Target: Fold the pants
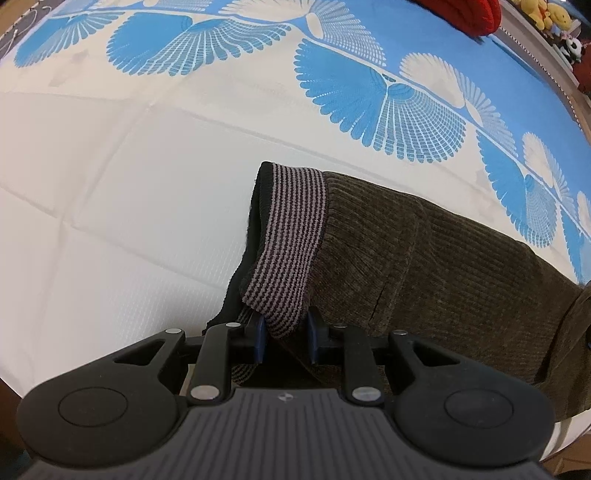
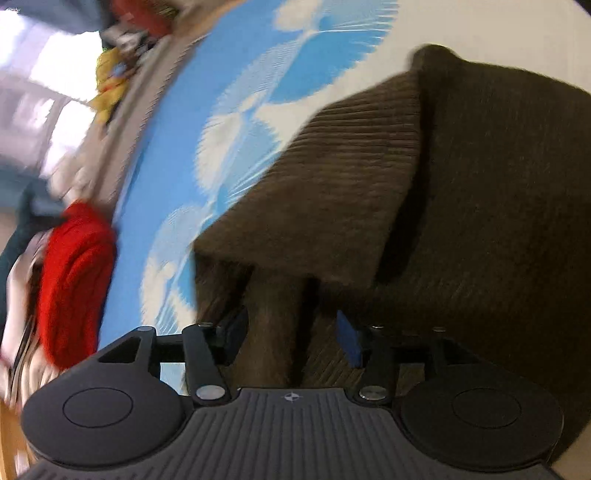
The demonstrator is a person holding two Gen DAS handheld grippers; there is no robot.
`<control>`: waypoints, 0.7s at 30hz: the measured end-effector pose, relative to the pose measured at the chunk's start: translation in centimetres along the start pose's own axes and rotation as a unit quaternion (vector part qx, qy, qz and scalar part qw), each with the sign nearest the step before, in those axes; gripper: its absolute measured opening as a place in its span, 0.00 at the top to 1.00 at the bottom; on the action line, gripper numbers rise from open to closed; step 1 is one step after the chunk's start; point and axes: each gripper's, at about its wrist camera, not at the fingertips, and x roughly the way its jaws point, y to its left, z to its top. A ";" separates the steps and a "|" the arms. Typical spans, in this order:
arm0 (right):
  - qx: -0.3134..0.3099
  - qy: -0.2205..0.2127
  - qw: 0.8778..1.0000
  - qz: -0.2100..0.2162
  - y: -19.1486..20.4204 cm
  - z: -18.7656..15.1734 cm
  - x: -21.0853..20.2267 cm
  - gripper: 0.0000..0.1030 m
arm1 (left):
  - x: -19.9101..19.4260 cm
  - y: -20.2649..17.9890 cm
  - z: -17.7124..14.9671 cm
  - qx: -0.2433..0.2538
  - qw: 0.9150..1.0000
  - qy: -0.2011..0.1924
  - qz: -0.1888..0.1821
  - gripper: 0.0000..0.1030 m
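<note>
Pants [image 1: 443, 280]: brown ribbed knit, lying on the bed [image 1: 129, 229] across its white part, beside the blue fan-print band. Left gripper [image 1: 286, 341]: clenched on the striped waistband [image 1: 291, 251]. Right gripper [image 2: 291, 339]: pinching a bunched brown fold. Red cloth [image 2: 74, 280]: at the bed's far edge.

My left hand-held gripper [image 1: 286, 341] clamps the waistband [image 1: 291, 240] of the pants [image 1: 443, 273], which lie across the bed [image 1: 129, 184]; my right hand-held gripper [image 2: 291, 339] grips their fabric, stuffed toys [image 1: 546, 16] behind.
</note>
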 end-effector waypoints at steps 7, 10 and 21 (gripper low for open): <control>-0.015 -0.124 0.992 0.005 0.3 2.7 -1.9 0.91 | -0.2 0.0 0.0 -0.004 1.000 -0.002 -0.001 0.76; -0.066 -0.152 0.986 0.014 1.8 4.5 -4.8 0.93 | -0.6 -0.1 -0.3 -0.002 1.000 -0.008 -0.003 0.76; -0.272 -0.040 0.949 -0.152 7.9 16.0 -15.3 0.94 | -1.5 0.8 -0.4 0.010 1.000 -0.007 -0.019 0.76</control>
